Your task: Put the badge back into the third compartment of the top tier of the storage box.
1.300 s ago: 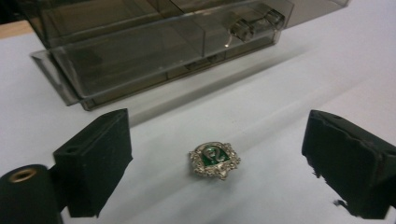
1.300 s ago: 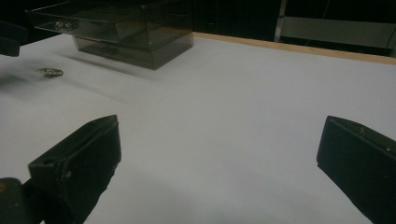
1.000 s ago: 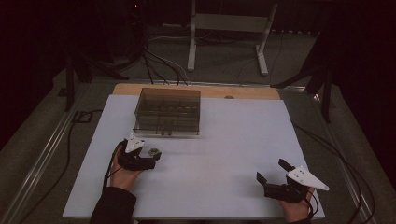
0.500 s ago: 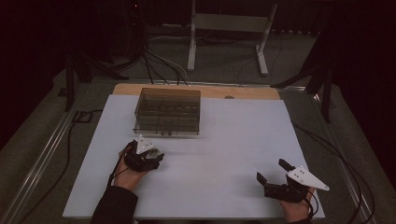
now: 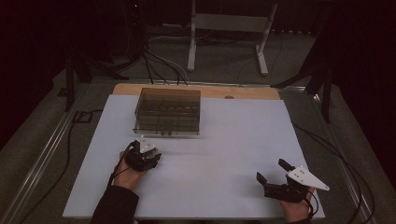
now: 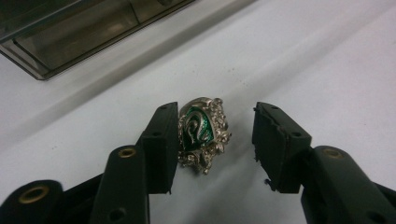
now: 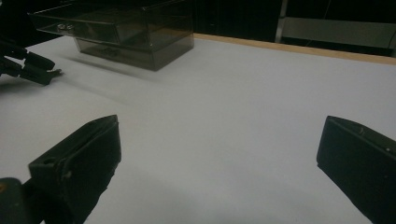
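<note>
1. The left gripper [image 6: 212,140] is straddling a green-and-silver brooch [image 6: 203,134] on the white table [image 5: 233,140], jaws apart; seemingly the pickup step, needing closure.
2. The smoky drawer box [image 5: 168,111] is sitting beyond.
3. The right gripper [image 5: 275,179] is resting wide apart, empty.

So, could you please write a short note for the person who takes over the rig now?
Left hand-held gripper: open, jaws around the silver ornament with green enamel; it touches one jaw, the other stands apart.
Right hand-held gripper: open, empty, low over the white table.
Smoky transparent plastic drawer box: at the table's far side.
Done: nothing visibly stored.
Left: probably close on the ornament.
</note>
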### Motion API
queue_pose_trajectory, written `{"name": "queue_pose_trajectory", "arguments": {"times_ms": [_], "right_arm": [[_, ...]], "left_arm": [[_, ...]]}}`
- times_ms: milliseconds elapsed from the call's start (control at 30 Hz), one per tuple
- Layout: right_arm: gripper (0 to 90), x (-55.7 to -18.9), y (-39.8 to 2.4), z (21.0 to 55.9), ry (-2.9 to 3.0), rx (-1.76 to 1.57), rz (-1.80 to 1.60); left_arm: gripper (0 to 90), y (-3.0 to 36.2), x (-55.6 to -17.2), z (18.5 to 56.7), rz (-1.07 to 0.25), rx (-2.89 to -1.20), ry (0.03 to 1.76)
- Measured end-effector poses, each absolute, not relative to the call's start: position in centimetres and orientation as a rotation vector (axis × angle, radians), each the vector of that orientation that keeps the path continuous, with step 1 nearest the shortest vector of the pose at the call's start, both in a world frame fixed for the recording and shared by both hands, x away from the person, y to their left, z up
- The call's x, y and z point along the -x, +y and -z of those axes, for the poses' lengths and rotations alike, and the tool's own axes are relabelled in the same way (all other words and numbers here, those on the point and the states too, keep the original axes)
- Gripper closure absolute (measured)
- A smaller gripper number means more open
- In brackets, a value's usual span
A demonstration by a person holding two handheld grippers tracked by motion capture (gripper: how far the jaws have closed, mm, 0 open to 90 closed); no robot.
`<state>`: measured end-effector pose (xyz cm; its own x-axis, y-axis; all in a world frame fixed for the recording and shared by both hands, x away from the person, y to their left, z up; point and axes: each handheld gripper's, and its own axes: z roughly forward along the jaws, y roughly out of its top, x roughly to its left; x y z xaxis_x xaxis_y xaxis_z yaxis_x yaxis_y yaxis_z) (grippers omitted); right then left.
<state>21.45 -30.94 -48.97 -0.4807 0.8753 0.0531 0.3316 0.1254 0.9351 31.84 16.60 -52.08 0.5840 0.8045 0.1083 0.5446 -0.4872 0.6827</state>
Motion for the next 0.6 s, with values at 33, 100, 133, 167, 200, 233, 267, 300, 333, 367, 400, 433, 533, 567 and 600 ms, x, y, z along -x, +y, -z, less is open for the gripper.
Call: {"name": "queue_pose_trajectory", "arguments": {"times_ms": [33, 100, 133, 167, 200, 233, 267, 300, 333, 367, 400, 433, 533, 567, 600], "right_arm": [[0.0, -21.4, -30.9, 49.0, 1.883, -1.162, -1.35], [0.0, -21.4, -30.9, 49.0, 1.884, -1.162, -1.35], [0.0, -21.4, -30.9, 49.0, 1.884, -1.162, -1.35], [0.0, -21.4, -30.9, 49.0, 1.884, -1.162, -1.349], [0.0, -21.4, -30.9, 49.0, 1.884, -1.161, -1.349], [0.0, -21.4, -31.0, 49.0, 1.884, -1.162, -1.35], [0.0, -21.5, -31.0, 49.0, 1.884, -1.162, -1.35], [0.0, -21.5, -31.0, 49.0, 1.884, -1.163, -1.35], [0.0, -21.5, -31.0, 49.0, 1.884, -1.162, -1.35], [0.0, -21.5, -30.9, 49.0, 1.885, -1.162, -1.35], [0.0, -21.5, -30.9, 49.0, 1.886, -1.161, -1.35], [0.0, -21.4, -30.9, 49.0, 1.887, -1.16, -1.349], [0.0, -21.5, -30.9, 49.0, 1.889, -1.159, -1.349], [0.0, -21.5, -30.9, 49.0, 1.889, -1.161, -1.35], [0.0, -21.5, -30.9, 49.0, 1.889, -1.16, -1.349]], "left_arm": [[55.9, 16.6, -31.9, 52.0, -0.566, -2.214, 1.073], [61.7, 16.8, -31.9, 52.0, -0.569, -2.21, 1.088], [64.7, 17.0, -32.0, 52.0, -0.564, -2.204, 1.095], [66.4, 17.1, -32.0, 51.9, -0.557, -2.199, 1.101], [67.2, 17.2, -32.0, 51.8, -0.552, -2.189, 1.107], [68.7, 17.3, -32.0, 51.7, -0.545, -2.177, 1.11], [71.7, 17.5, -31.9, 51.5, -0.538, -2.159, 1.117], [73.7, 17.6, -32.0, 51.4, -0.536, -2.152, 1.126], [74.8, 17.7, -32.0, 51.3, -0.53, -2.143, 1.131], [76.4, 17.8, -32.0, 51.3, -0.528, -2.135, 1.136], [77.8, 17.9, -32.0, 51.2, -0.527, -2.127, 1.143], [79.1, 18.1, -32.0, 51.1, -0.534, -2.121, 1.151], [82.8, 18.5, -32.0, 50.9, -0.529, -2.096, 1.176], [83.3, 18.6, -32.1, 50.9, -0.531, -2.095, 1.178], [83.6, 18.6, -32.1, 50.9, -0.529, -2.095, 1.182]]}}
